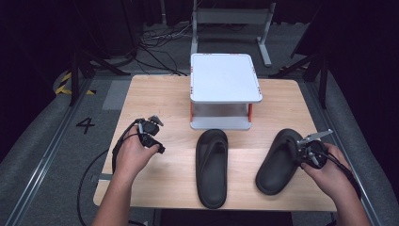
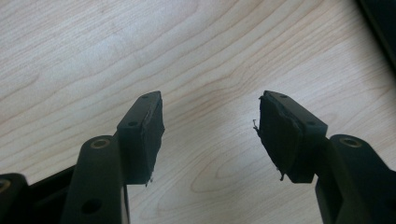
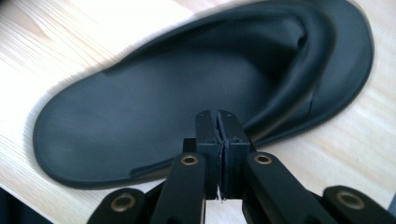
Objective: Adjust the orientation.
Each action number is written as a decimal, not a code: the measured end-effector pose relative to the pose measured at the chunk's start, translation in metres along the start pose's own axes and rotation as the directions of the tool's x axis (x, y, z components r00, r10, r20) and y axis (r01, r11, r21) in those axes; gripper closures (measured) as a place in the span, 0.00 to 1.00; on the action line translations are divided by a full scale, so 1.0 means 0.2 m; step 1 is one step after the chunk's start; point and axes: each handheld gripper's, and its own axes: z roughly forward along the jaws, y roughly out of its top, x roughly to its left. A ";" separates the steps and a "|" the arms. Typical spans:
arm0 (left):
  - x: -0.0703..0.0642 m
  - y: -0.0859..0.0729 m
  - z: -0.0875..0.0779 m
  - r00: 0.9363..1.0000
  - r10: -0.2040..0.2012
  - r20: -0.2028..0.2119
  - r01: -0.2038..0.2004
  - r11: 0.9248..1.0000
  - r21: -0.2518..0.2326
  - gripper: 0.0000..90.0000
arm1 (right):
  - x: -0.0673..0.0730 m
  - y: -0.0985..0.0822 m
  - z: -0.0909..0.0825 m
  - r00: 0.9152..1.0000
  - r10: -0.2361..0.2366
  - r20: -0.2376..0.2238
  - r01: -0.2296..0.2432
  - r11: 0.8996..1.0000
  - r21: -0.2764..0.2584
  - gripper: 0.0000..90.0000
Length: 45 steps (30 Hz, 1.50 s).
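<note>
I see two black flip-flops sole-down on the table: left sandal (image 1: 211, 167) straight, right sandal (image 1: 278, 162) angled.

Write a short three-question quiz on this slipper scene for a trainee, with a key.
1. True or false: the right gripper has its jaws shut, with nothing between them.
2. Which slipper lies nearer the right gripper? A) the right slipper B) the left slipper
3. What stands on the wooden table beyond the slippers?

Key:
1. True; the jaws meet, at the slipper's edge.
2. A
3. A small white two-tier rack. The left gripper hangs open over bare wood.
</note>
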 end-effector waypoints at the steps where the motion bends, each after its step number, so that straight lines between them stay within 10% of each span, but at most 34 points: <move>1: 0.00 0.00 0.00 1.000 0.005 0.000 -0.005 1.000 -0.003 0.46 | -0.01 -0.01 0.00 1.000 0.009 0.001 -0.009 1.000 0.006 0.98; 6: 0.00 0.00 0.00 1.000 0.003 -0.006 -0.003 1.000 -0.004 0.46 | -0.06 -0.02 -0.04 0.999 0.052 0.002 -0.052 0.995 -0.081 0.83; 9: 0.01 -0.02 -0.01 1.000 0.006 -0.006 -0.007 1.000 -0.012 0.45 | -0.11 0.00 -0.01 0.998 0.062 0.025 -0.057 0.985 -0.166 0.54; 16: 0.02 -0.07 0.00 1.000 -0.018 -0.004 0.018 1.000 -0.009 0.45 | -0.17 0.03 0.14 0.986 0.166 -0.017 -0.166 0.978 -0.125 0.48; 22: 0.03 -0.10 -0.01 0.999 -0.035 0.001 0.035 0.999 -0.016 0.44 | -0.23 0.02 0.21 0.972 0.235 -0.020 -0.236 0.968 -0.083 0.58; 27: 0.04 -0.11 -0.01 0.999 -0.037 0.002 0.037 0.999 -0.012 0.45 | -0.25 0.02 0.21 0.935 0.351 -0.051 -0.354 0.933 -0.063 0.68; 45: -0.01 -0.12 0.00 1.000 -0.023 -0.004 0.023 1.000 -0.012 0.45 | 0.10 0.28 0.29 0.945 0.295 -0.139 -0.305 0.950 -0.062 0.78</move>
